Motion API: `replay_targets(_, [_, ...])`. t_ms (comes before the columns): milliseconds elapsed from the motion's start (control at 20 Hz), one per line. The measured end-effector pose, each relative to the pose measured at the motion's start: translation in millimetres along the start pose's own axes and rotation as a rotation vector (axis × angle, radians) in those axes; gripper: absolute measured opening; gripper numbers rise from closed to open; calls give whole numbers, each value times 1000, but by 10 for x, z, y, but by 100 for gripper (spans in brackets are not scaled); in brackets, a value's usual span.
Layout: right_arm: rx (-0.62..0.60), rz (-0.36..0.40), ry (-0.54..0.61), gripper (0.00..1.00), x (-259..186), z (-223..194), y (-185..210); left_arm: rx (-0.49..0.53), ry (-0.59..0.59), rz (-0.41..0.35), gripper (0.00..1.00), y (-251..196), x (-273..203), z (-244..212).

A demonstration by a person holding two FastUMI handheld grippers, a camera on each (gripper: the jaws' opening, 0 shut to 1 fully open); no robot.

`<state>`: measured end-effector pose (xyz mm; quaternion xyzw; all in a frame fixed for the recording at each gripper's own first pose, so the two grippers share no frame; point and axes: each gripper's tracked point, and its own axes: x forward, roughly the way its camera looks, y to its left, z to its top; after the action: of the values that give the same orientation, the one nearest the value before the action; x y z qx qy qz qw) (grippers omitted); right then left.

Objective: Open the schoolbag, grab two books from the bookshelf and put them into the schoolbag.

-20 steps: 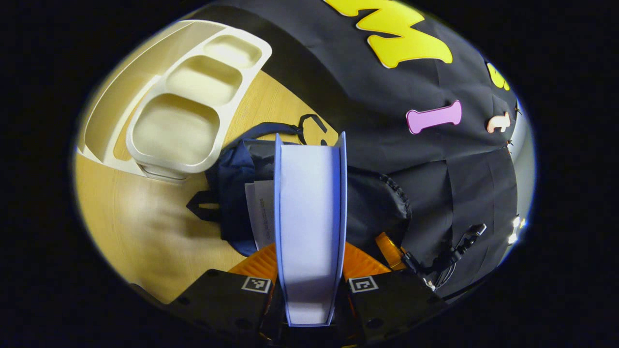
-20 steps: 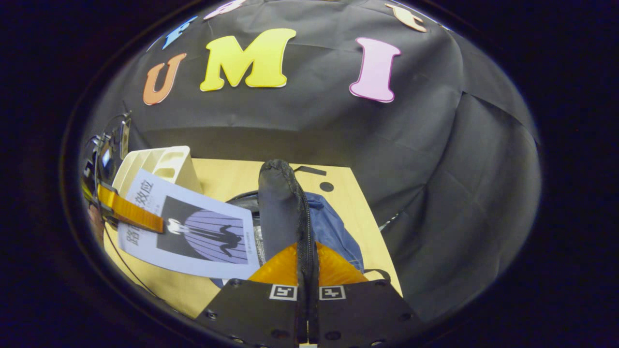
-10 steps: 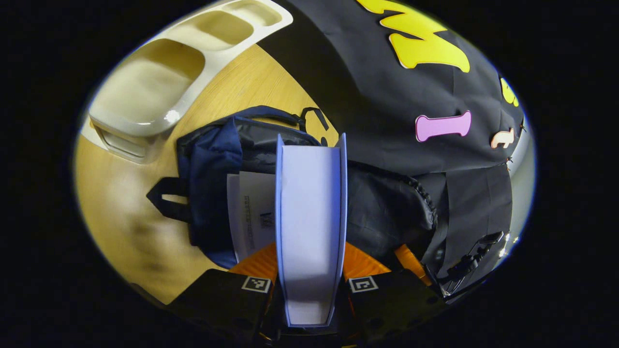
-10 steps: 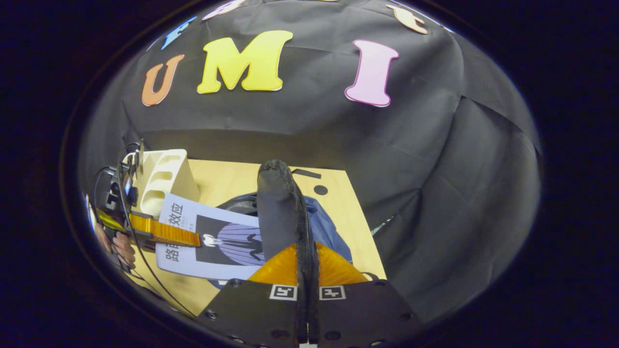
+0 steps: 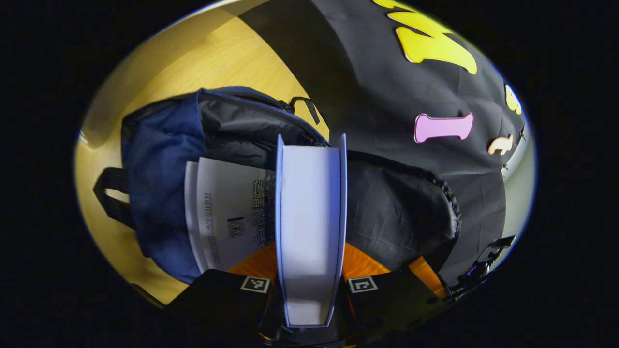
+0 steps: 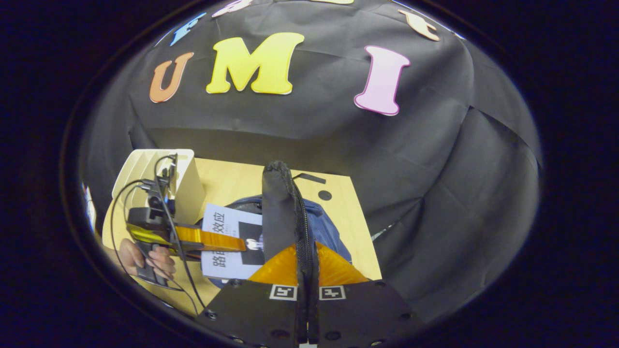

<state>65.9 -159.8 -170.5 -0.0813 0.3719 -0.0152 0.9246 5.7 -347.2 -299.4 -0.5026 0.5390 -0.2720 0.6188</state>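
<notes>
— Left gripper (image 5: pixel 309 261) clamps what?
— A book (image 5: pixel 309 217), over the open schoolbag (image 5: pixel 159 164) on the wooden table (image 5: pixel 213 53). Right gripper (image 6: pixel 307 270) pinches the bag's flap (image 6: pixel 280 208); bookshelf (image 6: pixel 186 179) far left, black cloth wall (image 6: pixel 435 169) behind.

Black gripper bodies (image 6: pixel 309 314) with square coded markers — trailing black cables (image 6: pixel 167 212).

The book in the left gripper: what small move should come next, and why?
Probably ease the book further down into the schoolbag before the left gripper opens: the right gripper holds the flap up, and another book already lies inside.
</notes>
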Motion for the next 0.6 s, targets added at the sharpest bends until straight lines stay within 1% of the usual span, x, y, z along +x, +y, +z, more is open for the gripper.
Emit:
replay_targets(100, [3, 1, 6, 2, 37, -23, 9, -24, 13, -14, 43, 45, 136, -47])
replay_targets(150, [8, 3, 6, 2, 51, -32, 18, -24, 18, -16, 47, 65, 175, -61])
replay_targets(200, [13, 8, 8, 2, 60, -52, 32, -22, 23, 0, 47, 108, 204, -56])
replay_targets(250, [15, 12, 8, 2, 61, -53, 48, -21, 26, 14, 51, 146, 216, -51])
replay_targets(300, [16, 16, 9, 2, 68, -64, 59, -24, 34, 23, 49, 163, 219, -48])
replay_targets(350, [18, 19, 9, 2, 77, -61, 70, -29, 46, 27, 59, 175, 226, -65])
replay_targets(400, [20, 20, 8, 2, 81, -57, 77, -30, 63, 37, 52, 183, 231, -82])
replay_targets(450, [21, 21, 8, 2, 88, -80, 76, -24, 85, 57, 70, 209, 233, -116])
replay_targets(500, [20, 22, 8, 2, 91, -75, 84, -11, 98, 85, 72, 235, 219, -127])
replay_targets(550, [16, 21, 7, 2, 94, -71, 88, 4, 106, 116, 66, 260, 205, -135])
replay_targets(600, [11, 21, 3, 2, 101, -63, 97, 24, 118, 155, 69, 281, 174, -142])
